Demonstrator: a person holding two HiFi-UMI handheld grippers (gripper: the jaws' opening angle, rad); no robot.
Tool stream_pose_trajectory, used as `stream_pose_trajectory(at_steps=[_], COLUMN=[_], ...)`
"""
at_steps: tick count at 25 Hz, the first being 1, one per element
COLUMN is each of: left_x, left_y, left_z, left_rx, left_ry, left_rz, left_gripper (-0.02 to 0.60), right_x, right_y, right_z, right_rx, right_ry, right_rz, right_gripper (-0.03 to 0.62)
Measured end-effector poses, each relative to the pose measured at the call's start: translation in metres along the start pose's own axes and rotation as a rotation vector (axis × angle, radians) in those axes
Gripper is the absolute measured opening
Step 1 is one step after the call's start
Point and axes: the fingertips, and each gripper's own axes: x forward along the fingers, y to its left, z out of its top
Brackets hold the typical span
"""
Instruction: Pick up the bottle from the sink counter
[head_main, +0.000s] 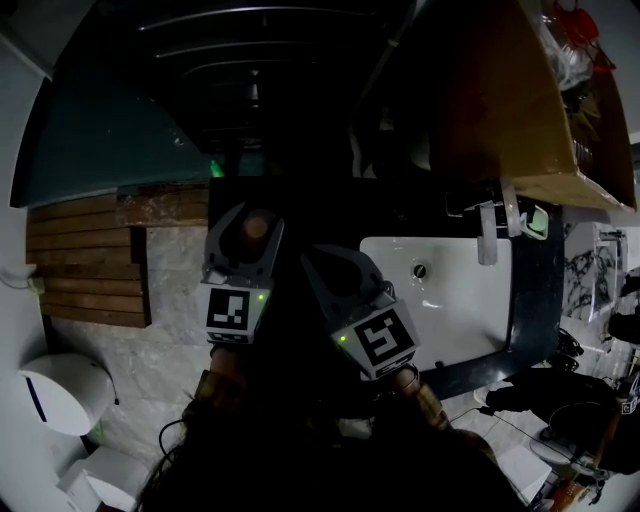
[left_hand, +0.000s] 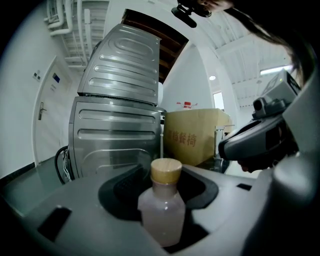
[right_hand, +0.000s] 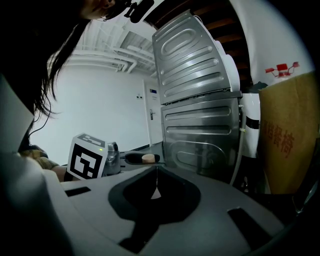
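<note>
A white sink basin (head_main: 440, 300) is set into a dark tabletop (head_main: 532, 300) at the right, with a tap (head_main: 487, 235) at its far edge. A cardboard box (head_main: 500, 100) is seen beyond the tap, and a ribbed grey metal cabinet (left_hand: 120, 115) just left of the box. Wooden slats (head_main: 85, 260) are laid at the left, beside pale marbled floor (head_main: 170, 310). The room is bounded by white walls (right_hand: 100, 100) with a closed door (right_hand: 152, 119). Pipes (left_hand: 70, 25) are run under the ceiling, where a round lamp (left_hand: 213, 78) is lit.
</note>
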Motion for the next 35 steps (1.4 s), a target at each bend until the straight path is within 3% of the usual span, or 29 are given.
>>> stream_pose_trajectory(at_steps=[13,18,35], left_x=[-0.003,-0.004,-0.048], left_y=[-0.006,-0.005,-0.029], left_z=[0.003,0.002,0.064], left_rx=[0.111,0.091,0.137], left_ry=[0.043,0.057,-0.034], left_rz=[0.008,0.012,0.021], left_gripper=[0.134,0.130,0.128], right_x=[-0.005,-0.007,-0.050], right_y=[0.002,0.001,0.015], right_z=[0.009,0.014,0.057], right_rx=[0.000,0.003,-0.068], right_ry=[-0.031,-0.038,-0.117], right_rz=[-0.012,-0.015,-0.024], right_gripper=[0.017,0.017,0.017])
